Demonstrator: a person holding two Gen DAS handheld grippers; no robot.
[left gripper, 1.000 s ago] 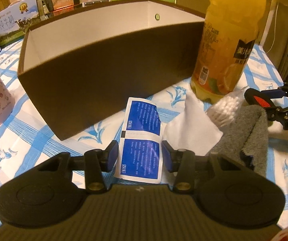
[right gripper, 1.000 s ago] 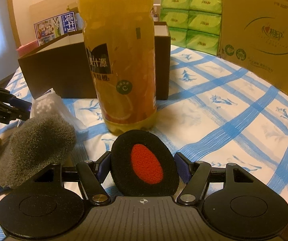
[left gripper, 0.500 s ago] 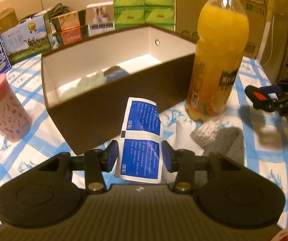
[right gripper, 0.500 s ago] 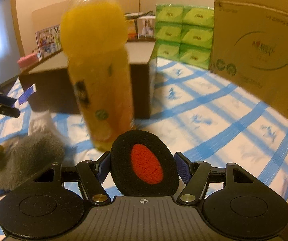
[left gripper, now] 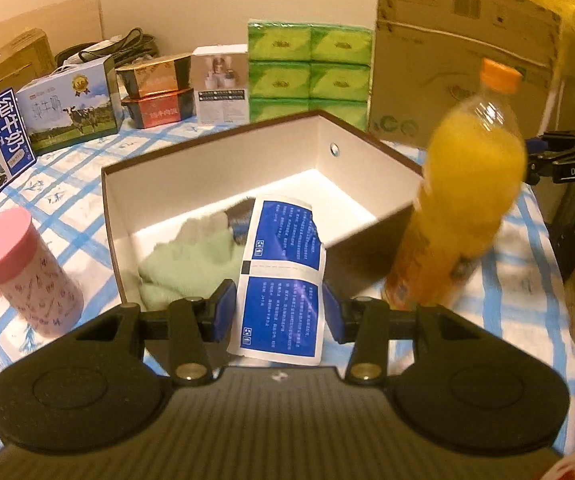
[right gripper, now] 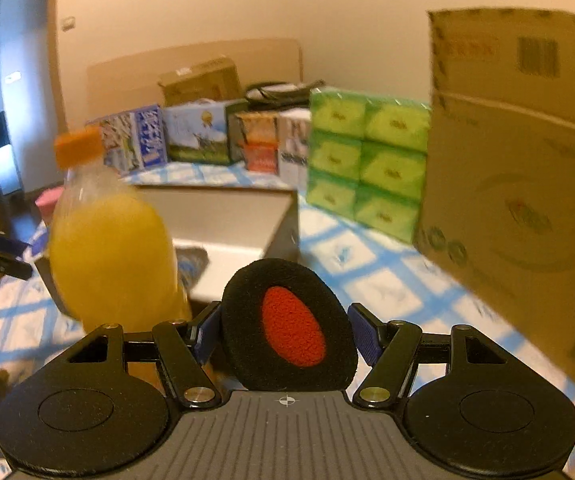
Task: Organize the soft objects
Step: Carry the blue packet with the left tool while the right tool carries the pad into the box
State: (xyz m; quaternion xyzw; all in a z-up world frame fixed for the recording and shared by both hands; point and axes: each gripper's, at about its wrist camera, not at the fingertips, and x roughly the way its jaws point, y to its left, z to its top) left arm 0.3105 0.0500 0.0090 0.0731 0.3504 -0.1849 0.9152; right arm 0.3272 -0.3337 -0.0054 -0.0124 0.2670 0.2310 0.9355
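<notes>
My left gripper (left gripper: 279,312) is shut on a blue and white wipe packet (left gripper: 281,280), which stands upright between the blue pads, raised above the near wall of the brown box (left gripper: 215,148). The box is white inside and holds a pale green cloth (left gripper: 191,256) and a dark cloth (left gripper: 239,216). My right gripper (right gripper: 287,332) is shut on a round black pad with a red centre (right gripper: 291,326), held above the table to the right of the orange juice bottle (right gripper: 107,248). The box's white inside (right gripper: 231,220) shows just beyond that pad.
An orange juice bottle (left gripper: 463,216) stands at the box's right front corner. A pink lidded cup (left gripper: 23,272) stands left of the box. Milk cartons (left gripper: 67,112), green tissue packs (left gripper: 307,72) and a big cardboard carton (left gripper: 459,68) line the back of the blue checked tablecloth (left gripper: 67,184).
Both grippers have risen with their loads. The left view now looks down into the box. The grey cloth and cotton bag have dropped out of view. The right gripper has also moved sideways past the bottle.
</notes>
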